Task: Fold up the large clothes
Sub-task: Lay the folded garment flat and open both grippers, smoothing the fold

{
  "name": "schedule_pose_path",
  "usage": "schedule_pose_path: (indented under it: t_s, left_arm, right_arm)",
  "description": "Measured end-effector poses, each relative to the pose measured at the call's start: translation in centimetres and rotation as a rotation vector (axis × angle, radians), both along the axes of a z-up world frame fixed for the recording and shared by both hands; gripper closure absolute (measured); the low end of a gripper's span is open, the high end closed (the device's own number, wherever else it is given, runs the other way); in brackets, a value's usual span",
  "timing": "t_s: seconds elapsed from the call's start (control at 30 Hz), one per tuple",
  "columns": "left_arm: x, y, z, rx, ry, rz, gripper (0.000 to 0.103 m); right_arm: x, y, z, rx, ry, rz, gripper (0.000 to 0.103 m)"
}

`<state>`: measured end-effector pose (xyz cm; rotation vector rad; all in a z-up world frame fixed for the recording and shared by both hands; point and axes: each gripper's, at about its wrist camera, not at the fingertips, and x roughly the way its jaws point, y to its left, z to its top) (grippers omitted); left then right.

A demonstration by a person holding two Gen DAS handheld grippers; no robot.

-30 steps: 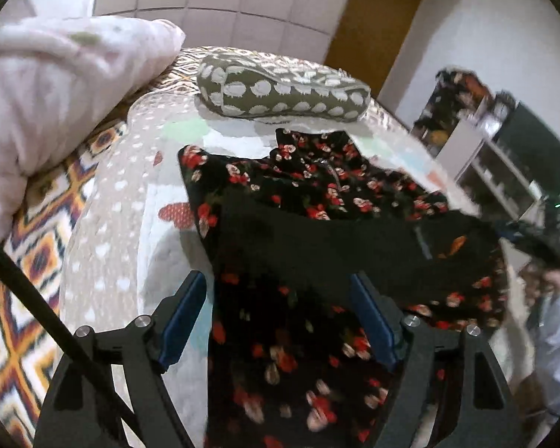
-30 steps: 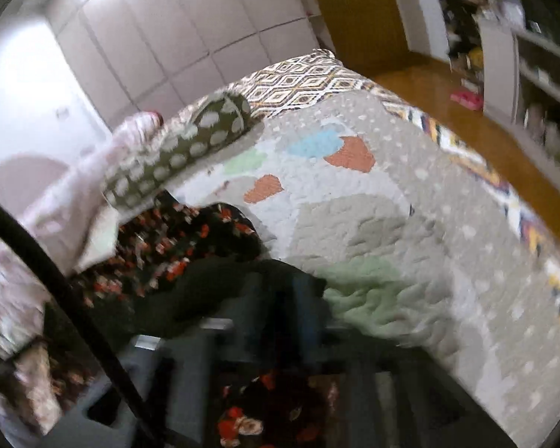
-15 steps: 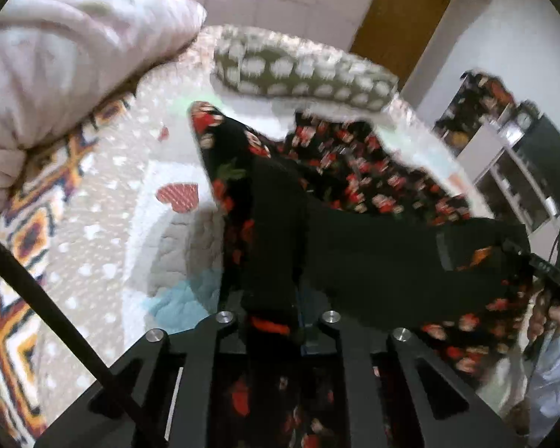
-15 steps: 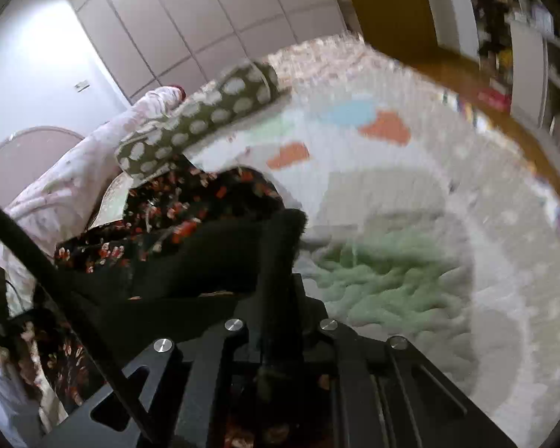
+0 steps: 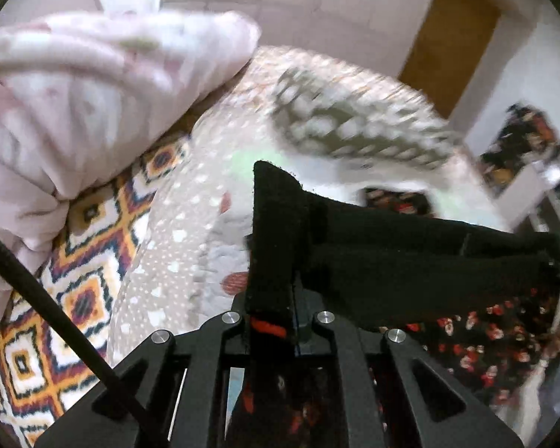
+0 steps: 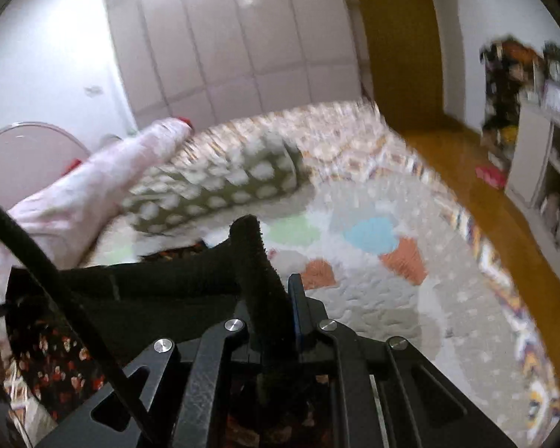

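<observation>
A black garment with red flowers (image 5: 410,268) hangs stretched between my two grippers above the bed. My left gripper (image 5: 276,291) is shut on one corner of it, and black cloth sticks up between the fingers. My right gripper (image 6: 276,298) is shut on the other corner of the garment (image 6: 149,291); the cloth runs off to the left and droops, showing its flowered side lower down. The fingertips of both grippers are hidden by the cloth.
The bed's quilt (image 6: 384,283) with coloured patches lies below. A green polka-dot pillow (image 6: 212,190) lies at the head of the bed and a pink duvet (image 5: 93,93) is heaped on the left. Shelves (image 6: 541,156) stand at the right by the wooden floor.
Both grippers closed on the garment's edge and lifted it off the bed. It now hangs taut between them, and both views have tilted up toward the head of the bed.
</observation>
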<state>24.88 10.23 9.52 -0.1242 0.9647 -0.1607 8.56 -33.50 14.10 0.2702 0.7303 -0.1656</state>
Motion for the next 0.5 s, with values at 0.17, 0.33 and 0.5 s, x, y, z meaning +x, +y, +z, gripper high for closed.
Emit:
schedule_pose_path:
  t_s: [0.17,0.33,0.5]
  left_arm:
    - [2.3,-0.4,-4.7,0.088,0.077,0.065,0.078]
    - [0.4,1.3,-1.6,0.037,0.017,0.082,0.065]
    - [-3.6,2.4,3.6,0.038,-0.087,0.065,0.055]
  right_arm:
    - [5.5,-0.5,-7.5,0.033,0.2,-0.077,0.053]
    - [4.1,-1.7,-7.5,0.069,0.194,-0.109,0.048]
    - [-0.8,-2.2,-1.5,0.058,0.048,-0.119,0.04]
